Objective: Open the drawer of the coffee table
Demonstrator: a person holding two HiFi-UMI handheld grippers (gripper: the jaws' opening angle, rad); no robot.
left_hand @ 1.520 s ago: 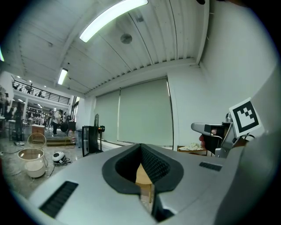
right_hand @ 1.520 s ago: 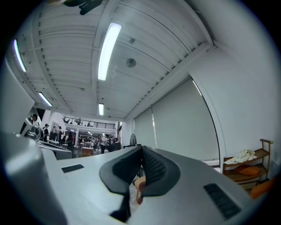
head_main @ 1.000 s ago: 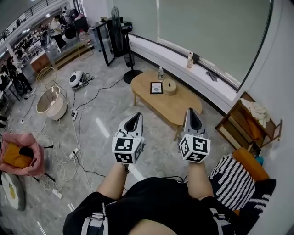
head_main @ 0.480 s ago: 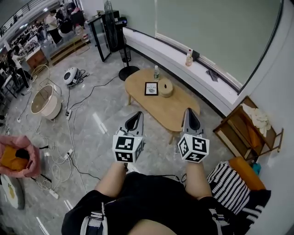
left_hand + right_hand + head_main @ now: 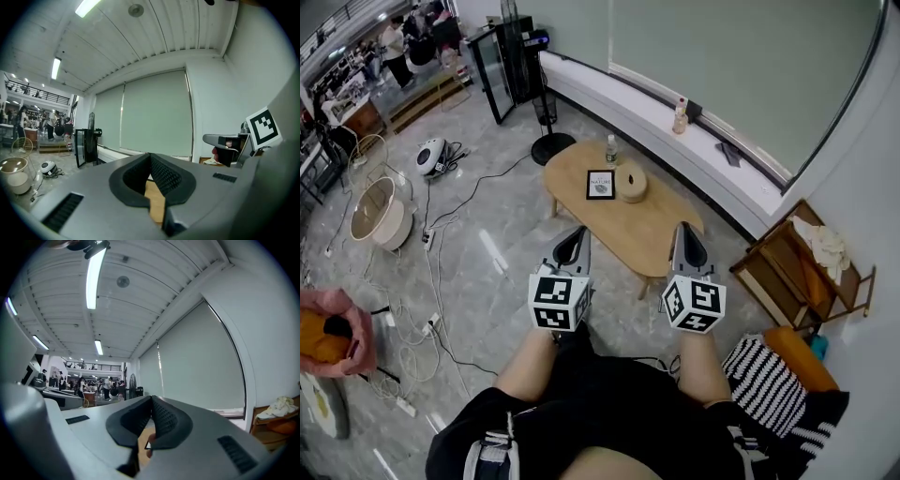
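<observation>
In the head view, the oval wooden coffee table [image 5: 637, 225] is standing on the grey floor [image 5: 487, 244] just beyond both grippers, near the window wall. Its long axis is running from upper left to lower right in the picture. On its far end a framed picture [image 5: 601, 185], a round wooden box [image 5: 631, 182] and a small bottle [image 5: 610, 150] are sitting close together. No drawer front can be made out from here. The left gripper [image 5: 577, 234] and the right gripper [image 5: 683, 232] are pointing side by side toward the table's near long edge.

In the left gripper view, the jaws are pressing together on nothing, and a strip of the table's wood [image 5: 156, 200] is showing below them. The right gripper's marker cube [image 5: 263, 126] is showing at the right.

In the right gripper view, the jaws are likewise pressed together and empty, with a sliver of table wood [image 5: 142, 442] beneath.
</observation>
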